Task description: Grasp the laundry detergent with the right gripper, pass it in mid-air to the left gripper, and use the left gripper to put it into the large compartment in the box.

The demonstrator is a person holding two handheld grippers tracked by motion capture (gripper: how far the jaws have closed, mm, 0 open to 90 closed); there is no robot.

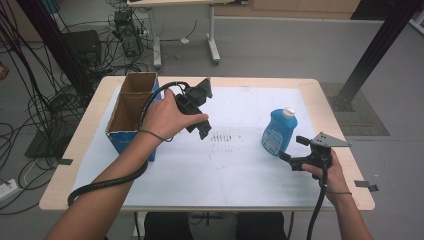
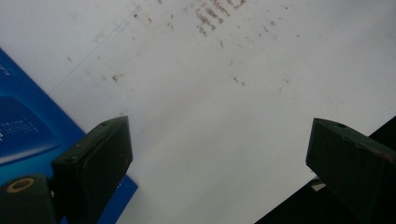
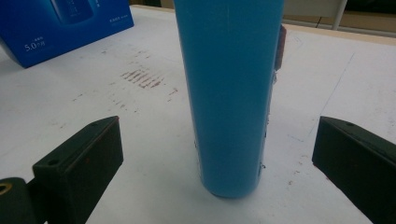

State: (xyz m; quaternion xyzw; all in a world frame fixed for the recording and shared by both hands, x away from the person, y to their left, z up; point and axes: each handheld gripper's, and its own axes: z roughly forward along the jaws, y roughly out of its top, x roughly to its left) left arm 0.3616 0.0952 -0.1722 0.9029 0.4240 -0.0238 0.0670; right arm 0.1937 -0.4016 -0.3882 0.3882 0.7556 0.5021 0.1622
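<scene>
A blue bottle (image 1: pixel 277 132) with a white cap stands upright on the right part of the white-covered table (image 1: pixel 225 175). My right gripper (image 1: pixel 293 148) is just behind it on the near right, open. In the right gripper view the bottle (image 3: pixel 229 93) rises centred ahead of the wide gap of the right gripper (image 3: pixel 217 161), and neither jaw touches it. My left gripper (image 1: pixel 201 125) is held above the table beside an open blue cardboard box (image 1: pixel 127 142). It is open and holds nothing. The left gripper (image 2: pixel 219 158) looks down on bare white sheet, with the box (image 2: pixel 28 126) at its left.
Brown scuff marks (image 1: pixel 225 136) lie mid-table between box and bottle. The box (image 3: pixel 70 23) stands far left behind the marks. The table's wooden rim (image 1: pixel 360 200) carries small tape strips. Cables and a black post stand on the floor beyond.
</scene>
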